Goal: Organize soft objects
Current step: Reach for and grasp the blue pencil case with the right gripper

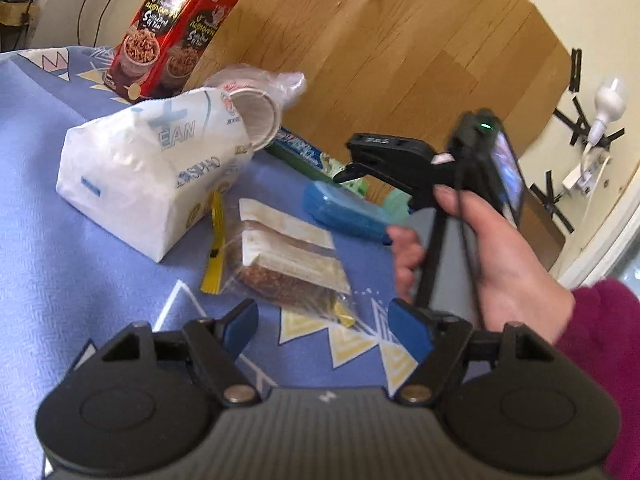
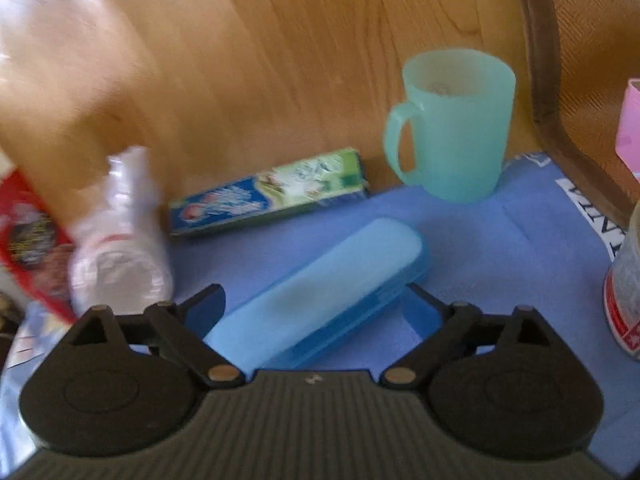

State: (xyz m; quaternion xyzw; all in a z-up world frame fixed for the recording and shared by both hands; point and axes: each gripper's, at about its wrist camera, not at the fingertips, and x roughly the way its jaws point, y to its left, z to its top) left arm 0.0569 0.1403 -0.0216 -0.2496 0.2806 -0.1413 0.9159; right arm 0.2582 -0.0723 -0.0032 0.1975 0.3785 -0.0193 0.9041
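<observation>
White tissue pack (image 1: pixel 136 176) lying flat on blue cloth (image 1: pixel 52 272), beside clear snack pouch (image 1: pixel 288 264).

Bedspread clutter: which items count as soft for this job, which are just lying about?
Likely soft, in play:
white tissue pack
clear snack bags
crumpled plastic bag

Rigid, just lying about:
red noodle box
toothpaste box
blue case, between the open right gripper fingers, untouched
green mug
</observation>
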